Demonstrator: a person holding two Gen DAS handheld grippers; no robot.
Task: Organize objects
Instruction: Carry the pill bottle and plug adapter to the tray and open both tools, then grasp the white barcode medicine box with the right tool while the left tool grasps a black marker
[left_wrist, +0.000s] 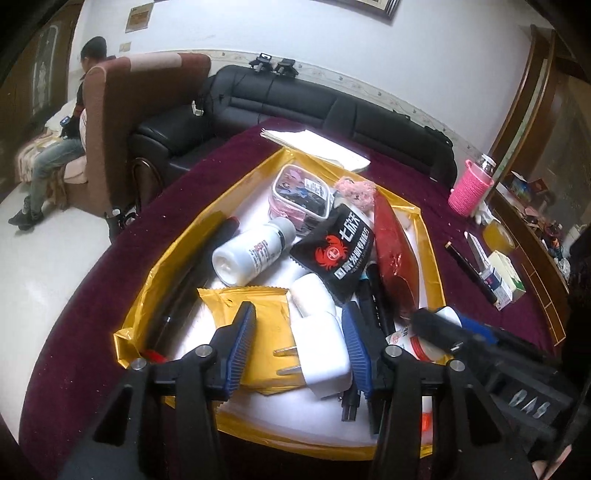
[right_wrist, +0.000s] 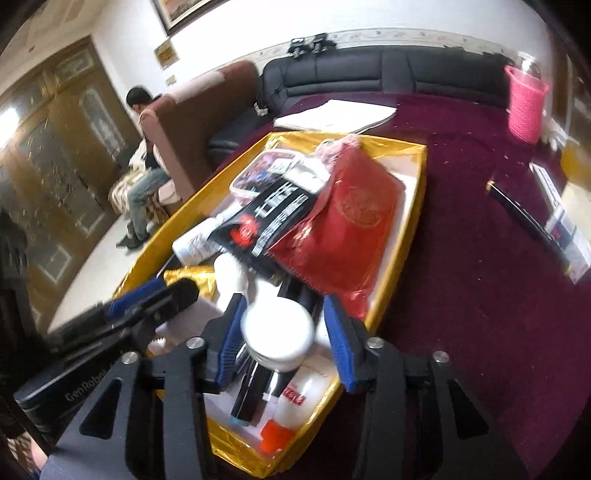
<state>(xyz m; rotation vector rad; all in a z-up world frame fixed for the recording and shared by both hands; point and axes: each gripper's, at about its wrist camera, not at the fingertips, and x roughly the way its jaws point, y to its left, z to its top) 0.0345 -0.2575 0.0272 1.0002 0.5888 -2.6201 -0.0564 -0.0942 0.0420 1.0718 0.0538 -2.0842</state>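
A gold-rimmed tray (left_wrist: 173, 243) on a maroon cloth holds several things: a white bottle (left_wrist: 251, 254), a black crab packet (left_wrist: 336, 251), a red packet (left_wrist: 395, 254), a yellow packet (left_wrist: 255, 314) and a white plug adapter (left_wrist: 325, 350). My left gripper (left_wrist: 301, 350) is open above the tray, its fingers either side of the adapter. My right gripper (right_wrist: 284, 328) is open over the tray's (right_wrist: 417, 206) near corner, with a white round jar (right_wrist: 277, 332) between its fingers; contact is unclear. The red packet (right_wrist: 343, 229) and crab packet (right_wrist: 266, 221) lie beyond it.
On the cloth outside the tray lie a black pen (left_wrist: 472, 269), a small box (left_wrist: 506, 277), a pink cup (left_wrist: 469, 184) and white papers (left_wrist: 317, 146). A black sofa (left_wrist: 332, 103) stands behind the table. A person sits at far left (left_wrist: 55, 147).
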